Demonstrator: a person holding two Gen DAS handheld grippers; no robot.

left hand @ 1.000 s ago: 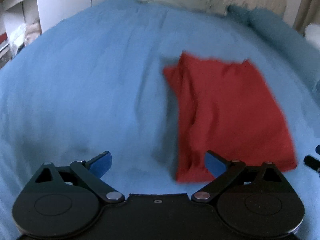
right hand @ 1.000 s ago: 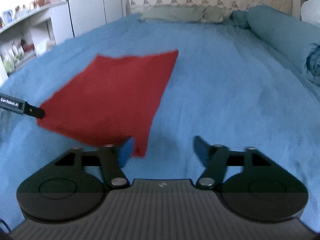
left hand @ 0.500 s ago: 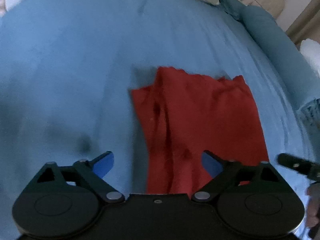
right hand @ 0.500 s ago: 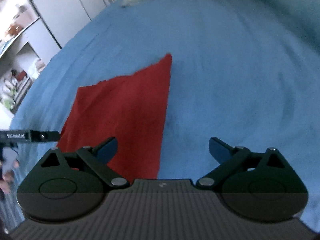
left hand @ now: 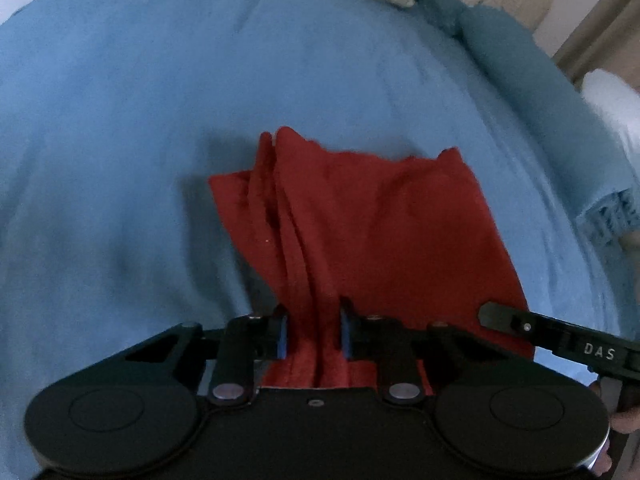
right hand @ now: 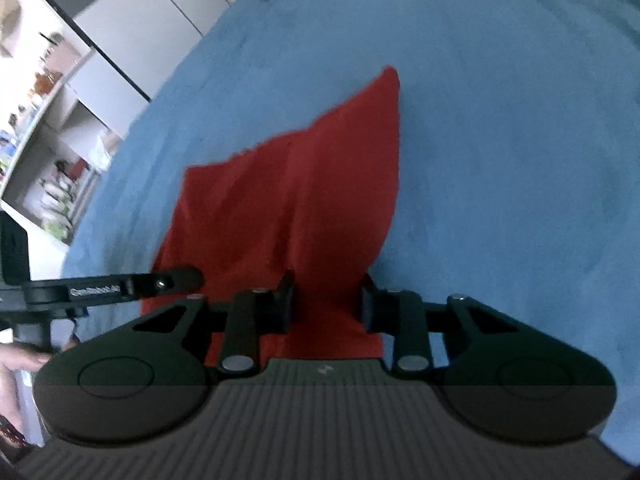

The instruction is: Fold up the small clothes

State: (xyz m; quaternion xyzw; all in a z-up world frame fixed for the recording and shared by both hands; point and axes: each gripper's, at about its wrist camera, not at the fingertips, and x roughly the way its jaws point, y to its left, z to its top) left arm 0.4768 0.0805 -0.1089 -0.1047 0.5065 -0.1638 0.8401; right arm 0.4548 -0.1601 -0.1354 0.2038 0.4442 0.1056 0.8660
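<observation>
Both grippers closing on near edge of red cloth [left hand: 360, 220]
Left gripper [left hand: 312, 334] pinches bunched corner, right gripper [right hand: 327, 304] the other, likely to lift and fold across blue bedspread [left hand: 120, 120]

One red cloth [left hand: 380, 216], two grippers, one bed [left hand: 120, 120].

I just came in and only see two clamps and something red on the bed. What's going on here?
A person is folding a red cloth on a blue bedspread with a handheld gripper in each hand. The left gripper is closing on the bunched near edge of the cloth, and the right gripper is closing on the near edge further along. The rest of the cloth lies on the bed.
</observation>
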